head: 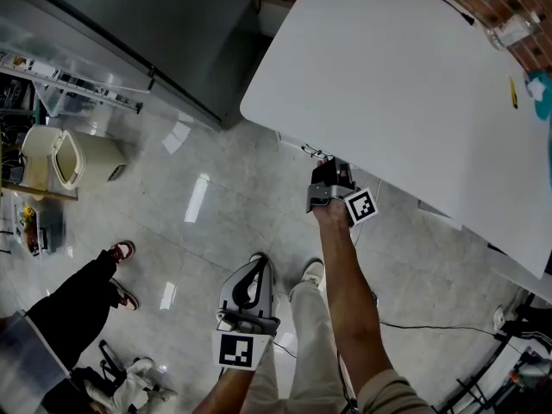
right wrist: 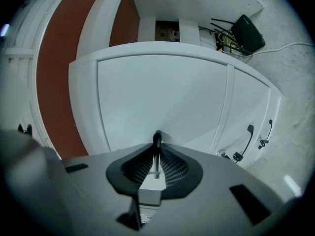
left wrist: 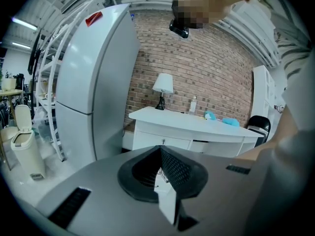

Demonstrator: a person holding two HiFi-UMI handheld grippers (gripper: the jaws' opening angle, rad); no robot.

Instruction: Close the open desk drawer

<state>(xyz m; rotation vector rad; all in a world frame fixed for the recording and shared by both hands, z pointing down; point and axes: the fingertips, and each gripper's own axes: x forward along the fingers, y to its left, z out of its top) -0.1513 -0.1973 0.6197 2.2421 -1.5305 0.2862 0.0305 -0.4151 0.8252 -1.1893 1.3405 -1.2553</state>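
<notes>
The large white table point(head: 405, 84) stands by a red brick wall point(left wrist: 216, 68). Its flat white drawer front point(right wrist: 162, 97) sits just under the tabletop edge. The right tongs point(head: 330, 166) clamp its thin black handle point(right wrist: 156, 139). The left tongs point(head: 257, 266) hang closed and empty, well apart.

Two grippers point(head: 257, 264) point(head: 331, 164), two people point(head: 349, 291) point(head: 78, 304), one desk point(head: 388, 84), three dark handles point(right wrist: 157, 137) point(right wrist: 249, 140) point(right wrist: 268, 131), one fridge point(left wrist: 93, 82), one lamp point(left wrist: 163, 85), one bin point(head: 65, 158), one chair point(left wrist: 258, 124), one bottle point(left wrist: 193, 104).
</notes>
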